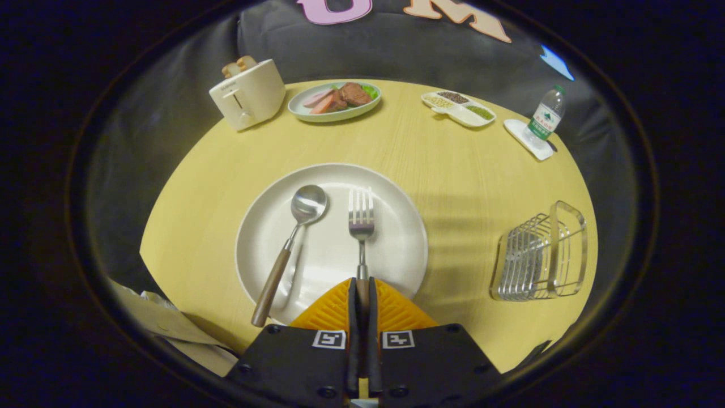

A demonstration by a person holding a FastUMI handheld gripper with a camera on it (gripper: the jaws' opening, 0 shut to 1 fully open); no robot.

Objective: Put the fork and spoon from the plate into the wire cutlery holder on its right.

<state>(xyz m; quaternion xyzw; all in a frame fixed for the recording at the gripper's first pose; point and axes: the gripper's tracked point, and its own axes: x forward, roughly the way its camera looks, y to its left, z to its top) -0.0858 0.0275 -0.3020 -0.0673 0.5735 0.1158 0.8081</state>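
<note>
Jaws clenched on the fork [361, 226] by its handle end, gripper [362, 294] low over the near rim of the plate [396, 249]. Handle grip leaves the tines free, likely so it can drop into the wire cutlery holder [538, 255], right of the plate on the table [453, 164]. Spoon [294, 238] lies on the plate, left of the fork, untouched.

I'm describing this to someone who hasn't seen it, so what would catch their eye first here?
The white plate in the middle of the round yellow table, with a spoon lying on it. The gripper has its jaws closed on the handle of the fork, also on the plate. The wire cutlery holder stands to the plate's right.
</note>
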